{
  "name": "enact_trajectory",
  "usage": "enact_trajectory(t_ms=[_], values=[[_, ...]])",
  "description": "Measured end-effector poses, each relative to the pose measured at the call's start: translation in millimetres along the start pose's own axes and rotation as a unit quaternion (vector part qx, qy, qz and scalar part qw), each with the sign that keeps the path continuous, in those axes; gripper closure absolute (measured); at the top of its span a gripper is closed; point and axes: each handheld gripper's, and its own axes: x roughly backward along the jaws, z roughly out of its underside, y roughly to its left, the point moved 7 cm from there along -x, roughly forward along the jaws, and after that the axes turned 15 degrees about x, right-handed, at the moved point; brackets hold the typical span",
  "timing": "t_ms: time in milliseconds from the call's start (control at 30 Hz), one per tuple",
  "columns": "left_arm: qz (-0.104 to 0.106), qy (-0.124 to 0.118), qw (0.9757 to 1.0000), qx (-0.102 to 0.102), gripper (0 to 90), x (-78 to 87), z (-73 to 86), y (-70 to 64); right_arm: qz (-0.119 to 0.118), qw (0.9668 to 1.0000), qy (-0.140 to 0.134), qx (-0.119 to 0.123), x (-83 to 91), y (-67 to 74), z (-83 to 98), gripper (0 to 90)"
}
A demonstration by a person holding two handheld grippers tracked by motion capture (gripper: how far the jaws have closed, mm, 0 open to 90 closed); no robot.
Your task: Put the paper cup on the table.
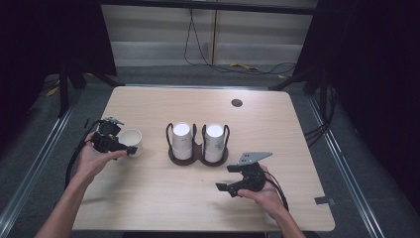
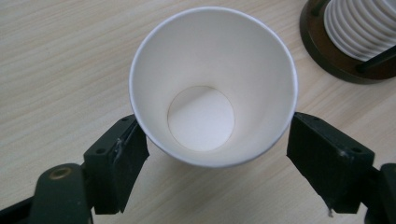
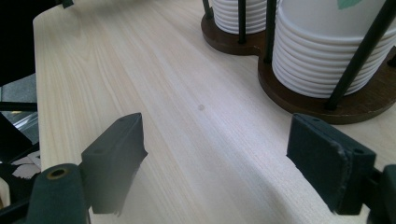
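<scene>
- Surface [image 1: 163, 198]: pale wood-grain top with rounded corners; a small dark round grommet [image 1: 236, 102] sits near its far edge.
- Paper cup [image 2: 212, 86]: white, empty, standing upright at the left part of the surface, well apart from the holder. In the left gripper view it sits between the two black jaws; the left jaw meets its wall, while the right jaw lies right at the rim, and contact there cannot be told.
- Left claw [image 1: 121, 144]: held in the left hand [image 1: 91, 161], jaws spread wide around the paper cup.
- Right claw [image 1: 229, 178]: held in the right hand [image 1: 265, 193] at the near right of the surface, jaws wide, nothing between them, bare wood beneath.
- Cup holder [image 1: 198, 157]: dark wooden double base with black wire uprights, at the centre of the surface; carries two stacks of white cups [image 1: 182, 141], side by side.
</scene>
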Motion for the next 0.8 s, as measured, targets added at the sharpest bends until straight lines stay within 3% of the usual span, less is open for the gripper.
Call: enact_trajectory(t_ms=[100, 267, 433, 467, 600, 800], values=[[0.004, -0.001, 1.0, -0.005, 19.4, 1.8, 2.5, 0.8, 0.001, 1.0, 0.0, 0.0, 0.0, -0.6, 0.1, 19.1], [0.004, -0.016, 0.9997, 0.018, 17.5, 4.8, 13.1, 5.5, 0.004, 1.0, -0.002, -0.001, 1.2, -2.0, -0.1, 19.1], [0.011, -0.026, 0.9996, 0.01, 17.7, 9.5, 20.6, 6.7, 0.001, 1.0, -0.005, -0.004, 1.4, -2.2, -0.2, 19.1], [0.013, -0.037, 0.9992, 0.009, 17.6, 13.0, 23.8, 6.3, 0.002, 1.0, -0.005, -0.006, 1.3, -2.2, -0.2, 19.1], [0.017, -0.038, 0.999, 0.015, 16.6, 13.8, 31.5, 6.4, 0.002, 1.0, -0.004, -0.005, 1.4, -2.4, 0.0, 19.1], [0.015, -0.072, 0.997, 0.025, 17.0, 15.8, 46.6, 5.8, 0.002, 1.0, -0.006, -0.008, 0.7, -3.4, 0.0, 19.2]])
